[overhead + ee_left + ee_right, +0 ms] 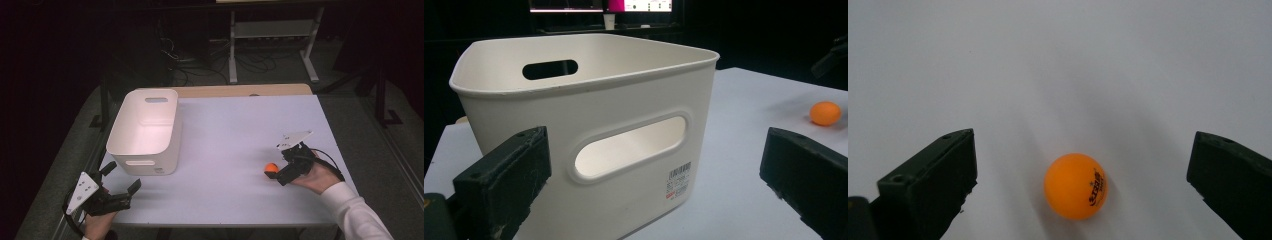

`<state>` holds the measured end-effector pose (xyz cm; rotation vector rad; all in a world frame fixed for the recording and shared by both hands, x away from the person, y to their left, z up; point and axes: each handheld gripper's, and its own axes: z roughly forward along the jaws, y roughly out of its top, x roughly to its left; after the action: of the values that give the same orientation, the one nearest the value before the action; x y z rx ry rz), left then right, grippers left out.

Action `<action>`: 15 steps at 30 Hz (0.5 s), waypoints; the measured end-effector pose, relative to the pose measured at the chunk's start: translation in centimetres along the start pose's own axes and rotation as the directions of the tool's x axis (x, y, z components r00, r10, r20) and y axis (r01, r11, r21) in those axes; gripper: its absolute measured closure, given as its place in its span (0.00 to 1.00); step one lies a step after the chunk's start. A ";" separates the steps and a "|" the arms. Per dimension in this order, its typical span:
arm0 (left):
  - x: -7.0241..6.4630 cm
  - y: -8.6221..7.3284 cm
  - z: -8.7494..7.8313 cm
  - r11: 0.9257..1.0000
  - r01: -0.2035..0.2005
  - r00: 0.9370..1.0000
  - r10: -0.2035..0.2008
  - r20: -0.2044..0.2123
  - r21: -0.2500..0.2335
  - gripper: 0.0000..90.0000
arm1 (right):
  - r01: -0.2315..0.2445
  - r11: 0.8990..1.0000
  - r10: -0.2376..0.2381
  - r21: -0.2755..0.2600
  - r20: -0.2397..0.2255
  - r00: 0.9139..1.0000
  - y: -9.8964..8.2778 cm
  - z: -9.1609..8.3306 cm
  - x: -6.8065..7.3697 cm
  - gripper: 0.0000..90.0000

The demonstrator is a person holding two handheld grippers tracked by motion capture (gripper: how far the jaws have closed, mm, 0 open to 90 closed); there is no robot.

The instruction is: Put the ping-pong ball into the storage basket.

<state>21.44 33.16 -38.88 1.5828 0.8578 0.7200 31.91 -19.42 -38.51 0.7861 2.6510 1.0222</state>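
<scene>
A small orange ball (271,168) lies on the white table (235,135) at the right. My right gripper (280,170) is tilted down over it, open, and the ball (1075,186) rests on the table between the two black jaws without touching either. A white plastic bin (145,131) with handle slots stands at the left. My left gripper (122,176) is open near the table's front left corner, pointing at the bin's near wall (624,150). The ball (825,113) is also visible far off to the right in the left gripper view.
The bin is empty inside. A wooden board edge (240,90) runs along the table's far side. Beyond it, a white metal stand (272,35) and cables sit on the dark floor. Bare table surface lies between bin and ball.
</scene>
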 end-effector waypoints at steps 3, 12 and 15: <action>0.0 0.0 0.0 1.000 0.003 1.000 -0.003 0.003 0.000 0.00 | 0.016 1.000 -0.016 0.015 -0.004 1.000 0.0 0.3 -0.1 0.00; 0.0 0.0 0.0 1.000 0.000 1.000 0.000 0.003 0.002 0.00 | 0.037 0.997 -0.035 0.074 -0.028 0.999 -0.1 1.1 -0.1 0.00; 0.0 0.0 0.0 1.000 0.001 1.000 -0.001 0.002 0.000 0.00 | 0.049 0.995 -0.047 0.087 -0.028 0.999 -0.2 1.3 -0.1 0.00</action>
<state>21.46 33.12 -38.91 1.5822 0.8569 0.7171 32.33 -18.87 -39.58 0.7274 2.7394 0.9159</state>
